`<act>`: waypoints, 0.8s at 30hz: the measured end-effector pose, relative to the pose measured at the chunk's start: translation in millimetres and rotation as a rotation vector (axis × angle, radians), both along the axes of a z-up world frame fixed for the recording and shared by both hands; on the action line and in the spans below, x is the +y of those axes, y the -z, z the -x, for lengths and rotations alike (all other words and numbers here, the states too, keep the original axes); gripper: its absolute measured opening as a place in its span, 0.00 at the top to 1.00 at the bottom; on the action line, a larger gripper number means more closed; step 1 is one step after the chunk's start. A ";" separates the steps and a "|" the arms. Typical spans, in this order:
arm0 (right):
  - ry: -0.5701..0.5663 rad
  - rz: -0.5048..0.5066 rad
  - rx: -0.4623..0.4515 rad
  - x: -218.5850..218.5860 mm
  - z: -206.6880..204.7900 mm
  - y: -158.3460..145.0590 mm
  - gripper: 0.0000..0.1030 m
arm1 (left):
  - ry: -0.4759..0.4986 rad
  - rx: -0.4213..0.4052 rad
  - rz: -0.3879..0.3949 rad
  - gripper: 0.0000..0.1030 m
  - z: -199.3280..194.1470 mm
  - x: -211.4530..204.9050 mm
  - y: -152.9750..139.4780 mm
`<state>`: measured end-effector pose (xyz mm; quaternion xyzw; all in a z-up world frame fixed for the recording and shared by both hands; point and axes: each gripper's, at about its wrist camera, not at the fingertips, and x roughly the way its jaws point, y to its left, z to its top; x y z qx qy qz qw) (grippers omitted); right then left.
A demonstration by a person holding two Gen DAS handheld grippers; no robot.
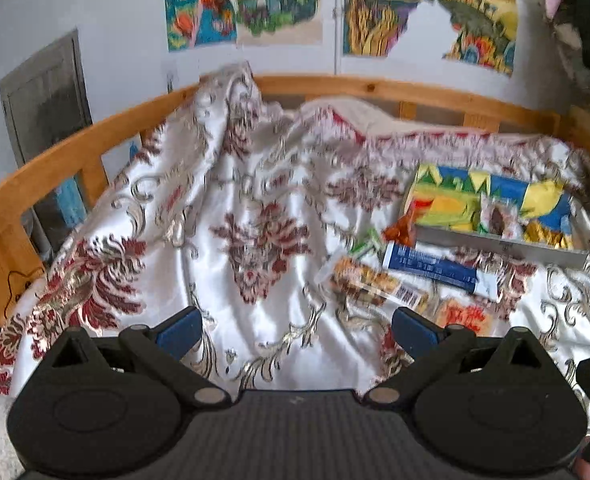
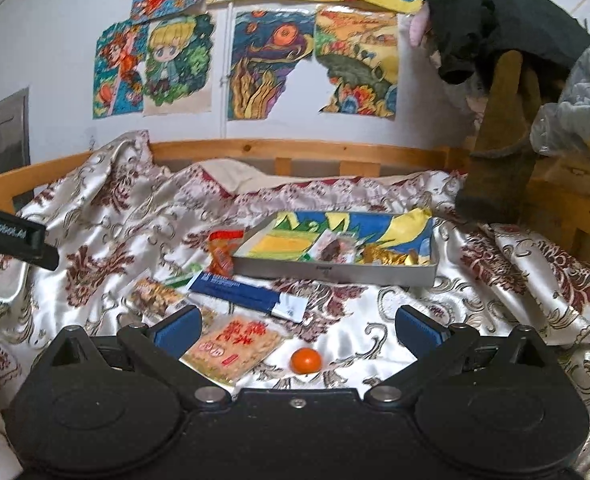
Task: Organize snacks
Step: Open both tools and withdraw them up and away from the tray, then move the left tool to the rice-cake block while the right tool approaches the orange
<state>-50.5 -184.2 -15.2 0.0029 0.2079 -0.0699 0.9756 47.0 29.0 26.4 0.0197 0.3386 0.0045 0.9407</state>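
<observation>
Bedspread; orange candy between open right claw fingers.

The right gripper is being held with its jaws wide apart above the bed. A small orange fruit is lying between its fingers, untouched. A pink-labelled snack packet is lying at nine o'clock of the fruit, a blue packet at eleven o'clock, and the tray at twelve.
</observation>
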 end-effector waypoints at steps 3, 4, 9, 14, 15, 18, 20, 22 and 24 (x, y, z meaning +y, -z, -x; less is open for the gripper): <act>-0.010 -0.008 0.037 0.9 -4.3 3.4 0.01 | 0.011 0.089 0.028 0.00 -14.0 4.4 5.3; -0.015 -0.016 0.052 0.0 -6.4 4.0 0.01 | 0.013 0.117 0.043 0.00 -18.5 6.5 6.9; -0.038 -0.063 0.178 -5.4 -19.4 9.8 0.01 | 0.038 0.237 0.052 0.00 -37.7 6.1 20.5; -0.056 -0.057 0.261 -9.7 -31.5 11.4 0.01 | 0.103 0.302 0.082 0.00 -48.1 -0.8 29.1; -0.060 -0.055 0.269 -10.7 -33.7 10.5 0.01 | 0.114 0.307 0.086 0.00 -49.3 -2.4 30.0; -0.089 -0.050 0.285 -14.6 -41.6 5.6 0.01 | 0.145 0.326 0.097 0.00 -54.5 -8.6 32.9; -0.139 -0.035 0.285 -19.8 -48.7 -1.6 0.01 | 0.168 0.344 0.116 0.00 -59.3 -13.8 35.4; -0.161 0.011 0.283 -25.3 -57.1 -6.6 0.01 | 0.209 0.358 0.114 0.00 -65.5 -22.0 38.0; -0.170 0.067 0.283 -31.7 -67.0 -8.2 0.01 | 0.253 0.336 0.077 0.00 -69.5 -32.3 40.0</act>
